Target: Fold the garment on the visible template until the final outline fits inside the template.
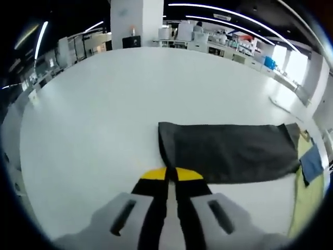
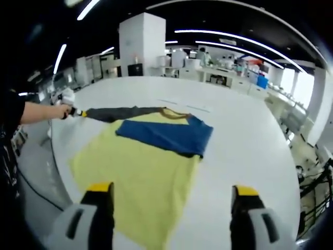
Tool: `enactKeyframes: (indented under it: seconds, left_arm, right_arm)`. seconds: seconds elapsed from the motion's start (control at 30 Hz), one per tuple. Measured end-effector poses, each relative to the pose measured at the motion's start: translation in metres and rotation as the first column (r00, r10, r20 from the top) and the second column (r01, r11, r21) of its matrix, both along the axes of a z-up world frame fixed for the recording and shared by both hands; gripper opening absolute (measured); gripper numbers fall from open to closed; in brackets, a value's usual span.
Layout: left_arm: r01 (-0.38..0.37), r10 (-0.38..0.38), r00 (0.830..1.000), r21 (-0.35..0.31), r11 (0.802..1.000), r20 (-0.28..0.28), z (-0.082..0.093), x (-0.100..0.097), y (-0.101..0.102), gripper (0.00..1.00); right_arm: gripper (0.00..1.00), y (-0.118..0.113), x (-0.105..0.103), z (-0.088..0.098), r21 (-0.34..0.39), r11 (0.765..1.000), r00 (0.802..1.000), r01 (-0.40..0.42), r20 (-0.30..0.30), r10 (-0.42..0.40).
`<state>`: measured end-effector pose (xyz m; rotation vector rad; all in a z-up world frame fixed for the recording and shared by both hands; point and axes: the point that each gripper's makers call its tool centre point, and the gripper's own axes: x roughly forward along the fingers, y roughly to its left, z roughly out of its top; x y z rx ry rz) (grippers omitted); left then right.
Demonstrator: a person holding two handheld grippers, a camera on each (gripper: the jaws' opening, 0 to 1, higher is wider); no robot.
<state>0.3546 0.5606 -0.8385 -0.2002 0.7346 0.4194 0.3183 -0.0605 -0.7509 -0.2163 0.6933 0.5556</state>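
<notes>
A yellow shirt (image 2: 140,172) lies flat on the white table (image 2: 244,146), with a blue part (image 2: 166,135) folded across its upper half. Its dark grey sleeve (image 1: 229,151) is stretched out straight to one side. My left gripper (image 1: 168,174) has its yellow-tipped jaws pressed together on the sleeve's end edge. In the right gripper view the left gripper (image 2: 78,112) holds the sleeve (image 2: 122,111) taut at the table's far left. My right gripper (image 2: 171,188) hovers over the shirt's lower hem, its jaws wide apart with nothing between them.
A person's hand and arm (image 2: 39,112) reach in from the left. The table edge (image 2: 60,166) drops to the floor beside the shirt. Faint thin lines (image 2: 182,103) mark the table beyond the collar. A pillar (image 2: 141,47) and benches stand behind.
</notes>
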Motion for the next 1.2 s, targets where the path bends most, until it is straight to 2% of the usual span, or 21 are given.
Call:
enactKeyframes:
  seconds: [0.2,0.4,0.47,0.57,0.63,0.73,0.77,0.87,0.9,0.93,1.03,1.2]
  left_arm:
    - [0.022,-0.022,1.000,0.006,1.000,0.000,0.007,0.002,-0.002,0.01]
    - [0.089,-0.090,0.996,0.051,0.995,0.013,0.024,0.010,-0.015,0.01]
    - [0.116,-0.117,0.993,0.086,0.990,0.008,0.031,0.013,-0.021,0.01]
    - [0.132,-0.135,0.990,0.083,0.988,0.029,0.039,0.018,-0.031,0.01]
    - [0.158,-0.162,0.986,0.094,0.983,0.031,0.044,0.022,-0.040,0.01]
    - [0.178,-0.184,0.981,0.089,0.980,0.063,0.055,0.026,-0.054,0.01]
    - [0.186,-0.193,0.978,0.091,0.978,0.073,0.053,0.028,-0.050,0.01]
    - [0.202,-0.210,0.974,0.095,0.975,0.083,0.059,0.034,-0.058,0.01]
    - [0.237,-0.248,0.966,0.146,0.961,0.066,0.063,0.039,-0.058,0.01]
    - [0.245,-0.258,0.964,0.161,0.956,0.065,0.066,0.041,-0.061,0.01]
    - [0.270,-0.284,0.952,0.129,0.954,0.111,0.077,0.054,-0.078,0.01]
    - [0.311,-0.325,0.936,0.110,0.944,0.136,0.086,0.071,-0.104,0.01]
  right_arm:
    - [0.94,0.006,-0.002,0.000,0.013,1.000,1.000,-0.013,0.003,0.013]
    - [0.95,0.012,-0.003,-0.002,0.034,0.999,1.000,-0.023,-0.006,0.023]
    - [0.95,0.015,-0.003,0.000,0.038,0.999,1.000,-0.027,-0.001,0.027]
    - [0.95,0.017,-0.004,0.002,0.037,0.999,0.999,-0.037,0.004,0.036]
    - [0.95,0.017,-0.003,0.003,0.038,0.999,0.999,-0.036,0.007,0.036]
    - [0.95,0.016,-0.001,0.007,0.040,0.999,0.999,-0.035,0.016,0.034]
    - [0.95,0.015,-0.001,0.008,0.040,0.999,0.999,-0.035,0.020,0.034]
    - [0.95,0.016,0.000,0.010,0.044,0.999,0.999,-0.033,0.026,0.032]
    - [0.95,0.016,0.000,0.010,0.044,0.999,0.999,-0.032,0.029,0.031]
    - [0.95,0.016,0.000,0.010,0.046,0.998,0.999,-0.031,0.029,0.029]
    - [0.95,0.017,-0.002,0.009,0.054,0.998,0.999,-0.034,0.022,0.033]
    - [0.95,0.019,-0.003,0.006,0.051,0.998,0.999,-0.041,0.014,0.040]
